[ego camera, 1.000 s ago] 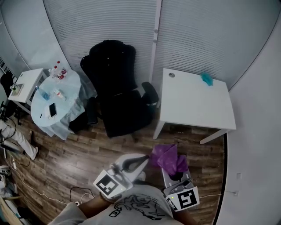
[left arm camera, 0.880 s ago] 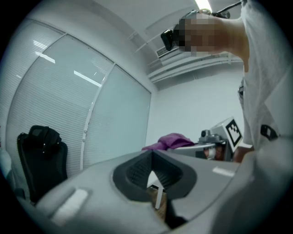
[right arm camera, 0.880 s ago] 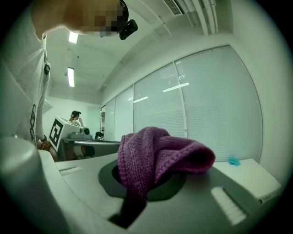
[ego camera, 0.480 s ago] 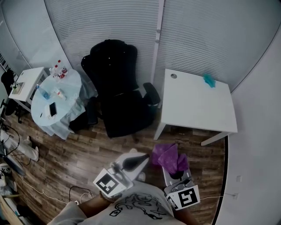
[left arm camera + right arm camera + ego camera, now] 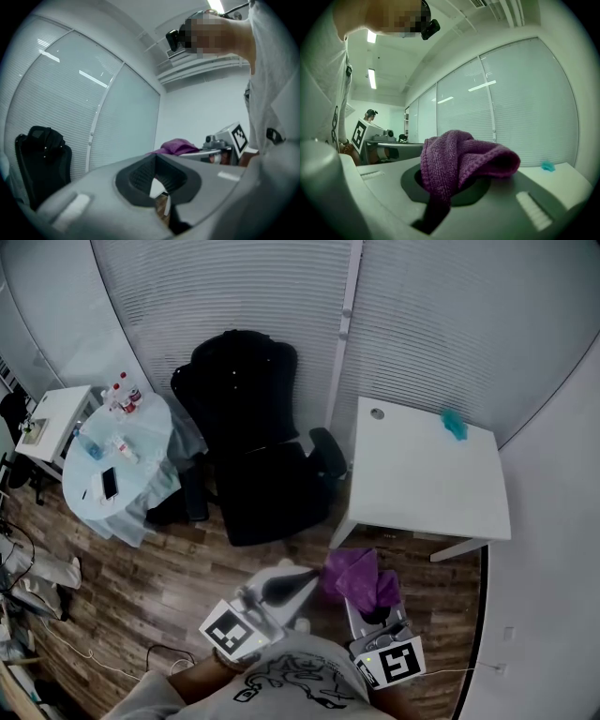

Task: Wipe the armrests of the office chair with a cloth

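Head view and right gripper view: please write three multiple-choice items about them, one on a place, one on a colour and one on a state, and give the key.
1. Where does the small teal object lie?
A) on the white table
B) on the round table
C) on the floor

2. What colour is the cloth?
A) yellow
B) purple
C) white

3. In what state is the right gripper?
A) open and empty
B) laid down on the floor
C) shut on the cloth

Key:
1 A: the head view shows it near the white table's far corner.
2 B: both views show it purple.
3 C: the right gripper view shows the cloth pinched between the fingers.
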